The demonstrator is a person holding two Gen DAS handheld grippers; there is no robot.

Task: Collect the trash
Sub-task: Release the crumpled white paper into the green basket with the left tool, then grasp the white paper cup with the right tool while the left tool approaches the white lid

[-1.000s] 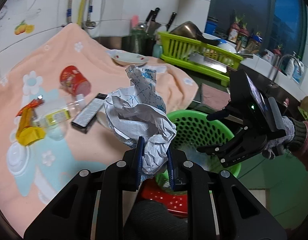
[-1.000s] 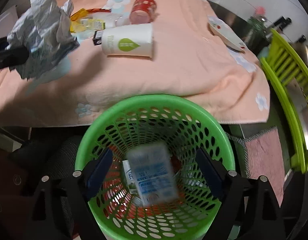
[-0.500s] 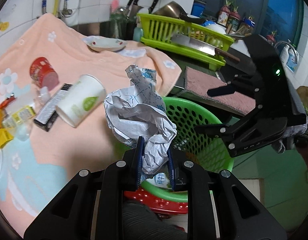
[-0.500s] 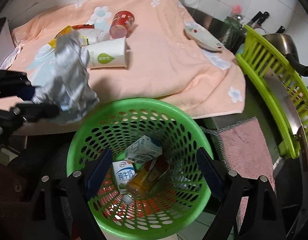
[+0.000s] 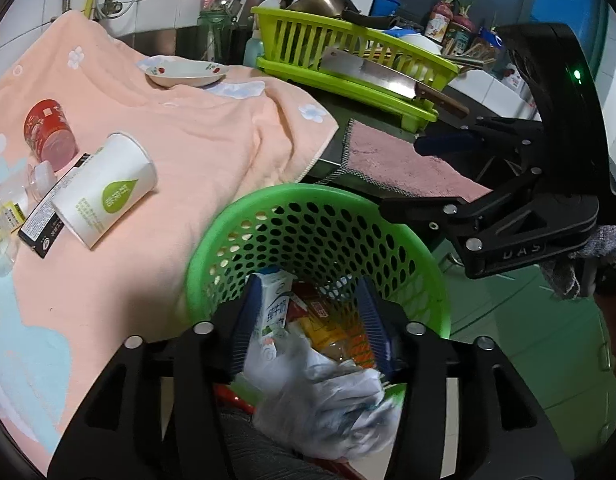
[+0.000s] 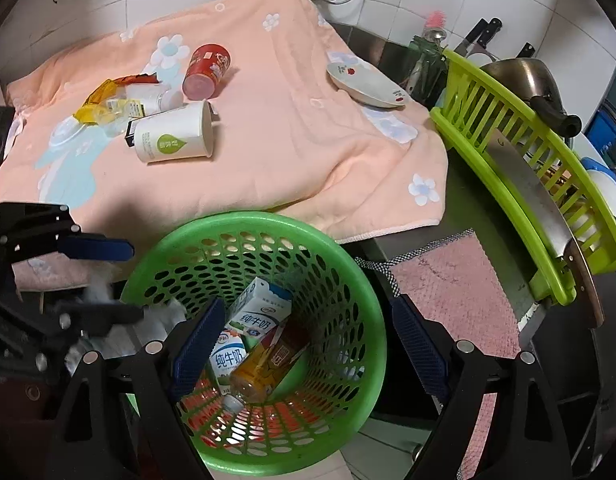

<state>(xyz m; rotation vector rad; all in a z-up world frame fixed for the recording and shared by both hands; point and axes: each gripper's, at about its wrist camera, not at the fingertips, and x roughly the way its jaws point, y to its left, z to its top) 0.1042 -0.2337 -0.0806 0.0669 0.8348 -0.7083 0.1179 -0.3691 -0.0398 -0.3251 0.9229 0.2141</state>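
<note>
My left gripper (image 5: 308,284) hangs over the near rim of the green basket (image 5: 308,192), and its jaws are opening. The crumpled white paper (image 5: 328,412) has slipped below the pads and is blurred; I cannot tell whether it falls inside the rim. My right gripper (image 6: 308,304) stands open and empty over the basket (image 6: 247,218), which holds milk cartons (image 6: 259,312) and an orange bottle (image 6: 263,364). On the peach towel lie a white paper cup (image 5: 103,192), a red can (image 5: 47,128), a black box (image 5: 43,216) and yellow wrappers (image 6: 103,100).
A white plate (image 5: 185,74) sits at the towel's far edge. A lime dish rack (image 5: 348,52) with a cleaver (image 5: 372,76) stands at the back right, with a pink mat (image 5: 404,160) in front of it. Knives and bottles line the wall.
The left gripper moved over the basket and let go of the crumpled paper, which dropped below its pads. The right gripper rose and drew back from the basket.
</note>
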